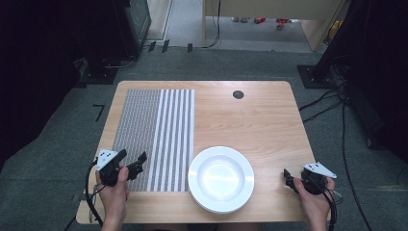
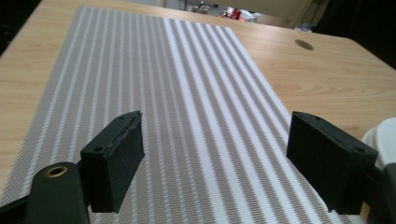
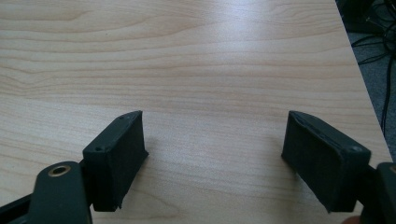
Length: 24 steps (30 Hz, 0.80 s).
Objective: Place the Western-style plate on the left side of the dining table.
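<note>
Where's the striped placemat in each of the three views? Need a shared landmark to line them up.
High view: the striped placemat lies on the left half of the table, its near end under the left gripper, left of the white plate.
Left gripper view: the placemat spans the centre and left, running away beyond the open jaws.
Right gripper view: not in it; bare wood there.
Shared landmark: the dark round hole in the tabletop.

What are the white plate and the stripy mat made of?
The plate looks like glazed ceramic, though it could be hard plastic: it is smooth and shiny with a bright glare. The mat seems to be woven plastic or fabric: a fine mesh weave shows, matte, in grey and white stripes.
</note>
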{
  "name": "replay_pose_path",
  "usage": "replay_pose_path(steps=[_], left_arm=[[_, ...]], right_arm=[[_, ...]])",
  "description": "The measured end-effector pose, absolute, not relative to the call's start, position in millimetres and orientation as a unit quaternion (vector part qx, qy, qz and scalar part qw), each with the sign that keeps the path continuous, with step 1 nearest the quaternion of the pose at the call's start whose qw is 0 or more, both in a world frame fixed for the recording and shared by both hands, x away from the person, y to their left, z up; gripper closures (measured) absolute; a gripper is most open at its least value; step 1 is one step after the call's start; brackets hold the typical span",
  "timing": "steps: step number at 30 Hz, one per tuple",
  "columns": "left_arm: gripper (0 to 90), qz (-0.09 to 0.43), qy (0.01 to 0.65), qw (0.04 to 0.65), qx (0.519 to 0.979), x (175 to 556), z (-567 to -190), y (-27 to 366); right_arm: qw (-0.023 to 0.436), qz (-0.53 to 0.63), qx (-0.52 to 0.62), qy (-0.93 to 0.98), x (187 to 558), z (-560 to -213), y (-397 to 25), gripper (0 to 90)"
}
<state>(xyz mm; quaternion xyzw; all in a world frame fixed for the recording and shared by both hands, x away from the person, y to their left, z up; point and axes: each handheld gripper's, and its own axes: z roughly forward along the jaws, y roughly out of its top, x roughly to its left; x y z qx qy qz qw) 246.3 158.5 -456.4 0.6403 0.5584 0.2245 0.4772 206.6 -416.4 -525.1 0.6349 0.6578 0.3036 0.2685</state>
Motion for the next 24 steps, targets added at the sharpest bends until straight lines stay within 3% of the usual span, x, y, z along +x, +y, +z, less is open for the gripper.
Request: replay_pose_path(steps=[13, 24], left_arm=[[19.1, 0.167, 0.494, 0.499, 0.692, 238, -458, 98], [19.1, 0.138, 0.471, 0.502, 0.712, 229, -461, 69]], right_arm=[[0.274, 0.321, 0.663, 0.618, 202, -522, -418, 17.0], [0.285, 0.379, 0.646, 0.598, 193, -484, -398, 18.5]])
